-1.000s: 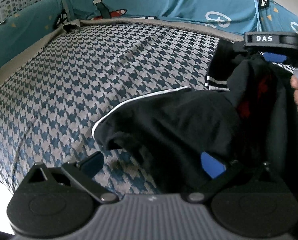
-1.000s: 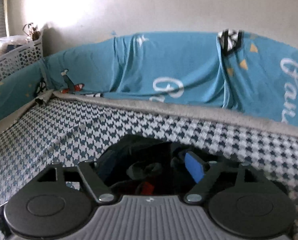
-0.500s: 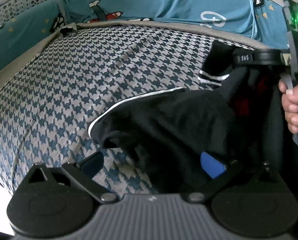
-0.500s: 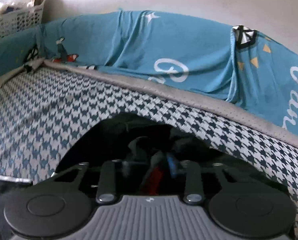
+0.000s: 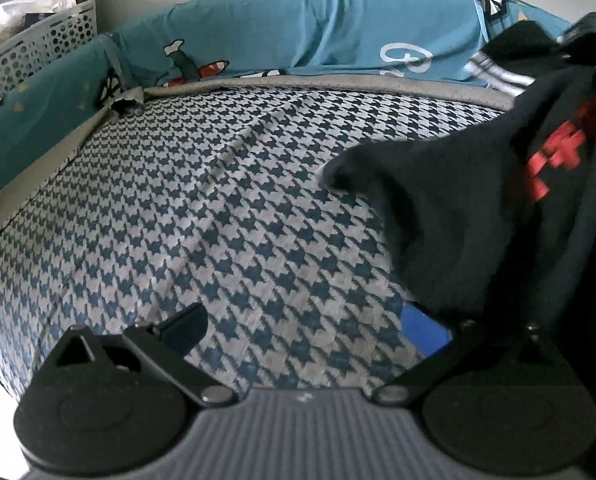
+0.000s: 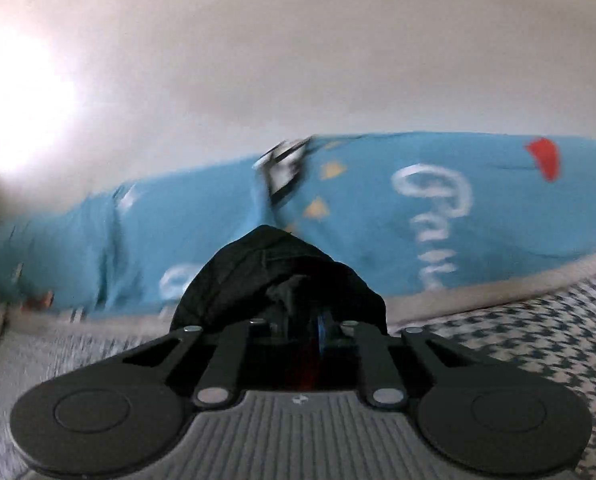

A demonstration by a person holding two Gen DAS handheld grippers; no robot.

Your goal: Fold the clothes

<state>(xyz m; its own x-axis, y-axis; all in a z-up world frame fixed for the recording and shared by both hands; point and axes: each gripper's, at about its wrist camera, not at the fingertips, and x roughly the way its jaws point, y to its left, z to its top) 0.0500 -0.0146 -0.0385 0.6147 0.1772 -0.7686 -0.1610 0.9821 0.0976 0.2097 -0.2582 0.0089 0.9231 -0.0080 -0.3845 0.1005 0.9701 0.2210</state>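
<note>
A black garment [image 5: 478,208] with a red print and white stripes hangs lifted at the right of the left wrist view, above the houndstooth mattress [image 5: 217,200]. My left gripper [image 5: 302,320] is open and empty, low over the mattress, with the cloth beside its right finger. My right gripper [image 6: 298,328] is shut on a bunched fold of the black garment [image 6: 273,272] and holds it up. It also shows at the top right of the left wrist view [image 5: 590,28].
A teal padded bumper [image 5: 298,36] with white lettering runs along the mattress's far and left sides. A white perforated basket [image 5: 37,52] stands behind the left corner. A pale wall [image 6: 298,60] rises behind the bumper.
My right gripper has shut on the black garment and lifted it up off the mattress. The cloth has left the space between my left fingers, and the mattress shows there.
</note>
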